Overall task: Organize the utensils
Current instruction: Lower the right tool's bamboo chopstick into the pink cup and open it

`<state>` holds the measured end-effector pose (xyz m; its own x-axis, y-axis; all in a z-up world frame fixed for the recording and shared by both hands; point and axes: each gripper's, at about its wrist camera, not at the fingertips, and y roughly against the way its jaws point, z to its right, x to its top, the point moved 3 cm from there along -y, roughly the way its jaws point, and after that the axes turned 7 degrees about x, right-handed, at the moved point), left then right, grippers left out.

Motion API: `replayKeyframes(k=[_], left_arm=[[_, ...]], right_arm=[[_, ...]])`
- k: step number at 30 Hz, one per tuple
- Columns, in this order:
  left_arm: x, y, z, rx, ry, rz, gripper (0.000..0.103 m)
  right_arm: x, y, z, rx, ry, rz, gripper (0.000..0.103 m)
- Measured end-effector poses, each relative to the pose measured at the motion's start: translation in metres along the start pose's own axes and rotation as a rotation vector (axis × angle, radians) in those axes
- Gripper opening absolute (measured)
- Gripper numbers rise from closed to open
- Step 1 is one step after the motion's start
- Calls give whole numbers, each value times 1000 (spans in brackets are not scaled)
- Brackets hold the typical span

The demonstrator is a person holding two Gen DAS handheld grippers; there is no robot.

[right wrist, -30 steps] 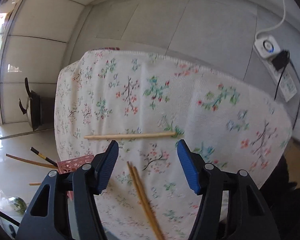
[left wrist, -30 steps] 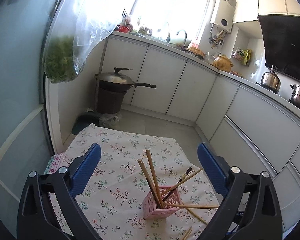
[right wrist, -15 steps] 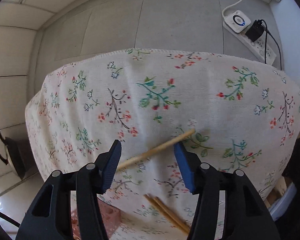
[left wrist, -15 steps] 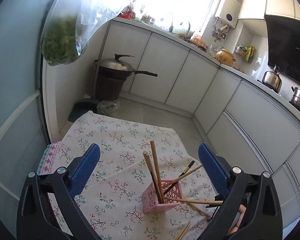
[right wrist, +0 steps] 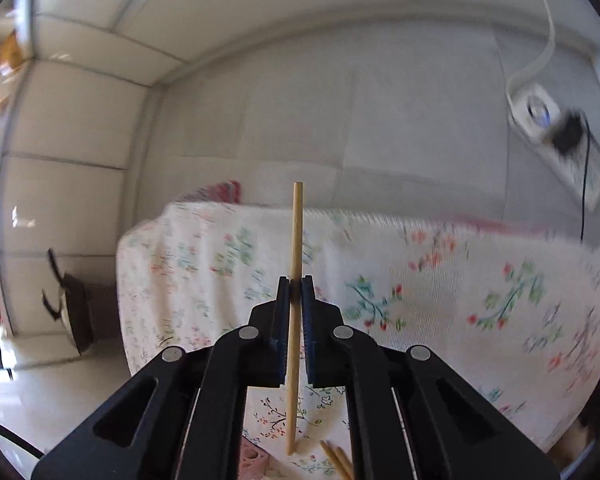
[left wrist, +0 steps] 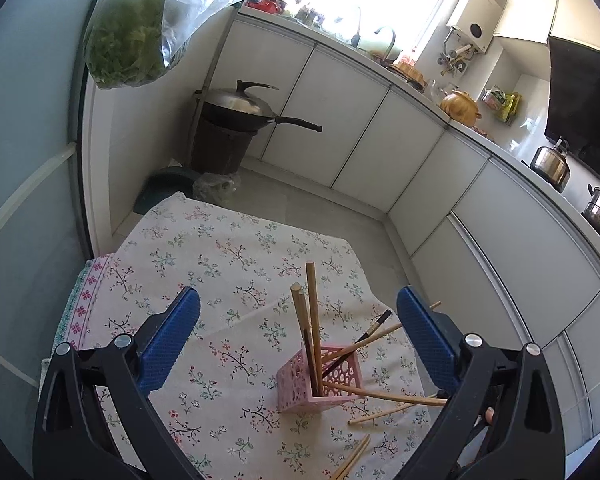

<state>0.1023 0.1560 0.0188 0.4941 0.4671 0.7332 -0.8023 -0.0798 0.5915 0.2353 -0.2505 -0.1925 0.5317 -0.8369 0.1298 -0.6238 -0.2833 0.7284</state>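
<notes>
Left wrist view: small kitchen, white glossy cabinet fronts (left wrist: 364,140) curving round, grey tile floor, bright window. Low table under a floral cloth (left wrist: 204,264), woven look, pink-patterned trim at its left edge. Left gripper (left wrist: 298,332) hovers over it, blue textured pads wide apart, nothing between them. Pink perforated plastic holder (left wrist: 320,384), square, stands on the cloth below the right pad; several wooden chopsticks (left wrist: 312,320) stick up out of it, one dark one (left wrist: 364,338) leaning right. Loose chopsticks (left wrist: 384,414) lie flat on the cloth beside and in front of the holder. Lidded black wok (left wrist: 240,106) on a dark stand, clear bag of greens (left wrist: 128,40) hanging, steel kettle (left wrist: 550,162) on the counter.

Right wrist view: blurred; same cloth seen from the other side, white tiled wall, white power strip (right wrist: 556,140) with a black plug on the floor, unseen in the other view. Right gripper (right wrist: 296,284) clamped shut on a single chopstick (right wrist: 297,232), pale round wood, held upright above the cloth. A pink corner of the holder and two loose stick tips show at the bottom edge.
</notes>
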Motion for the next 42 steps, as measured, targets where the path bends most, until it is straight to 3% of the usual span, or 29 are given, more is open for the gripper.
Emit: replayKeyframes(k=[6,12,21,26,29,32,34,35,37,39,42], left_arm=[[0,3,4,-12,7,-2,95],[3,9,-2,-9,23,10,95],[10,18,-16,-12,64,24,95],[11,18,-20,-14,75,18,95],[12,18,-21,-15,79,21,95],[13,18,-25,-12,95,18,95],[13,16,-28,-10,108,6,95],[12,15,-29,-9,113,-3,95],[10,11,-29,-9,116,-17,95],[8,9,-29,-7,115,-26,95],[6,3,-26,9,95,-37,95]], right_arm=[[-22,65,-63,92,380,40,6],[-59,129,-102,135,635,124,5],[-82,210,-149,268,761,185,0],[-103,233,-177,330,799,215,0],[-112,236,-184,354,794,188,0],[-106,223,-178,298,748,155,1],[-94,189,-164,195,713,38,6],[-88,166,-155,146,698,-38,25],[-74,105,-124,49,638,-212,50],[-61,56,-97,-63,618,-271,50],[-46,-12,-82,-85,655,-391,50]])
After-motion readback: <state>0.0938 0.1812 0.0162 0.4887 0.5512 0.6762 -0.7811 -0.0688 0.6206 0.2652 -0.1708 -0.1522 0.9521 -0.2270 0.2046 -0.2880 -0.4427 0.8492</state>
